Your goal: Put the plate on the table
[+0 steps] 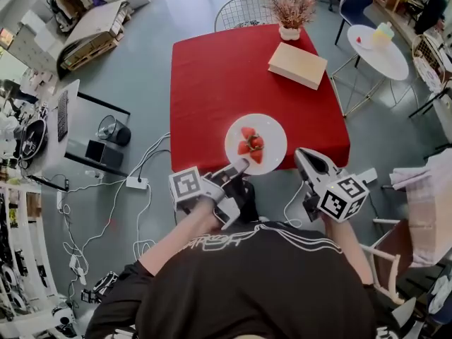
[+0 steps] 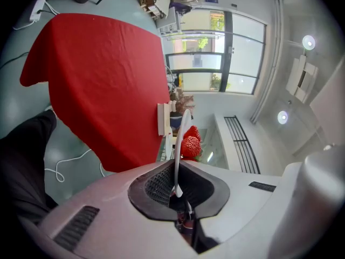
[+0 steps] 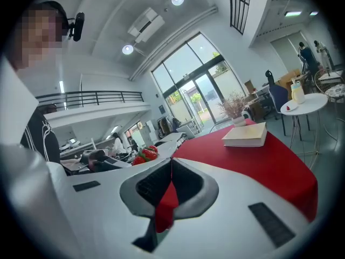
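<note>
The left gripper's (image 1: 239, 167) jaws are clamped on the near rim of the plate (image 1: 272, 137). The right gripper's (image 1: 304, 155) jaws are pressed together with nothing between them. It hangs just beside the plate, not touching it.

The one white plate is over the near edge of the table (image 1: 205, 83), which has a red cloth. Whether the plate rests on the cloth cannot be told. A small cluster of strawberries (image 1: 251, 144) lies on it, too bunched to count.

At the table's far end are one book (image 1: 297, 64) and one pot of dried flowers (image 1: 291, 13).

The floor (image 1: 141, 83) is grey, with white cables (image 1: 106, 196) trailing at the left. Behind stand one wire chair (image 1: 244, 11), one blue chair (image 1: 353, 2) and one round white table (image 1: 385, 58).
</note>
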